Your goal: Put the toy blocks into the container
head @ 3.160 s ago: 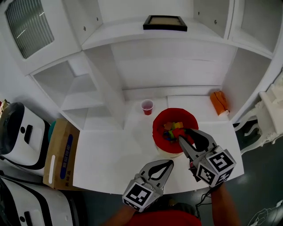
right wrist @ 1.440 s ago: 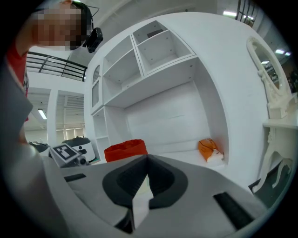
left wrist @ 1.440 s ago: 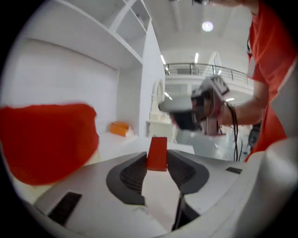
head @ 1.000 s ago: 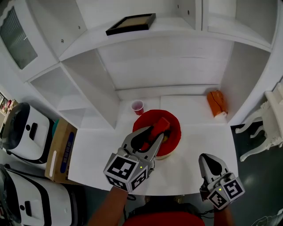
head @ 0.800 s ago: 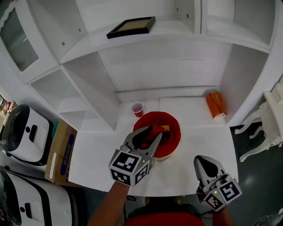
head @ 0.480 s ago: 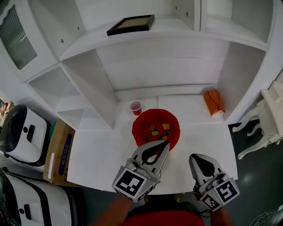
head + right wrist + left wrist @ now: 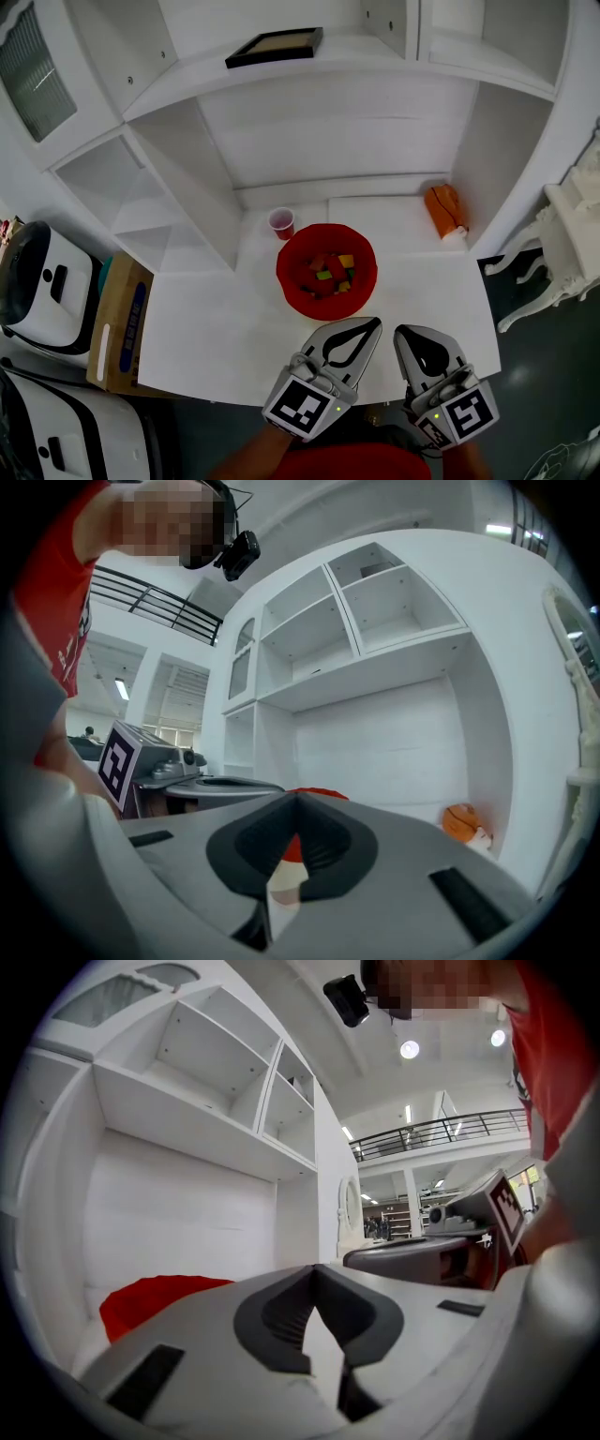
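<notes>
Left tongs: my left tongs are closed tip to tip and hold nothing. In the left gripper view the two grey jaws meet at the front, and only pale bench shows through the slot behind the tips. They sit over the near edge of the bench, level, pointing toward the container.
Right tongs: my right tongs are closed as well and empty. In the right gripper view the jaws touch at the tips, and only a bit of red and white background shows through the slot. They lie just beside the left tongs, to their right, over the same near edge.
Container: the red container stands on the middle of the bench, just beyond both sets of tips and apart from them. From the left gripper view I see its red wall low at the left.
Toy blocks: the toy blocks, red, yellow and green, lie heaped inside the container.
Bench: the white bench carries the container.
Red cup: a red cup stands upright near the container's far left side, apart from it.
Orange object: an orange object lies at the bench's far right, well apart from the container.
Shelf: a dark picture frame lies flat on the upper shelf.
Beside the bench: a cardboard box stands at the bench's left end.
</notes>
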`<state>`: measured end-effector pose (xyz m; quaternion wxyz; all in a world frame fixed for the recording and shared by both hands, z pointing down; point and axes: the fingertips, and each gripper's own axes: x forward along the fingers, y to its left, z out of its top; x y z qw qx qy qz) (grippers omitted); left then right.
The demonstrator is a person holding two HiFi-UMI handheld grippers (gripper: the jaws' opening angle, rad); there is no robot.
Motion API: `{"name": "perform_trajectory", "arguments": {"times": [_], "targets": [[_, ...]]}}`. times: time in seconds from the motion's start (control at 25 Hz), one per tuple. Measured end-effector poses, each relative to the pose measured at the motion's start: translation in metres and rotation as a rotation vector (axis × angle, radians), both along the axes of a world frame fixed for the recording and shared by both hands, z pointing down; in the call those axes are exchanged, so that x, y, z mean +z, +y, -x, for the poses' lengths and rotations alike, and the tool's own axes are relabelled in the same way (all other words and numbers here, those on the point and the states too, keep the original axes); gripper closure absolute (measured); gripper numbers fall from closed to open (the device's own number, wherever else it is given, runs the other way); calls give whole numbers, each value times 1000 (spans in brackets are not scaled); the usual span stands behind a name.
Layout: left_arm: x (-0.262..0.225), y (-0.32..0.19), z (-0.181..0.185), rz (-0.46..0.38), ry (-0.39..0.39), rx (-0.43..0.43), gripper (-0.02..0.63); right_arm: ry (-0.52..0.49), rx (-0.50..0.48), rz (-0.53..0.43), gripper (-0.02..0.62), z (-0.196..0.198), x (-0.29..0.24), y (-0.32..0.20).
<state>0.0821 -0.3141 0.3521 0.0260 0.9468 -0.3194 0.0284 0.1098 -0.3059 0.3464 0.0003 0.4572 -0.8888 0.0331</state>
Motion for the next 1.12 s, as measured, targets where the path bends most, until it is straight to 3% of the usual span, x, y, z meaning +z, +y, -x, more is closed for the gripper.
{"name": "perform_trajectory", "arguments": {"times": [1.12], "targets": [[-8, 8, 4, -12, -4, 45, 595, -6, 2, -12, 584, 6, -7, 1]]}}
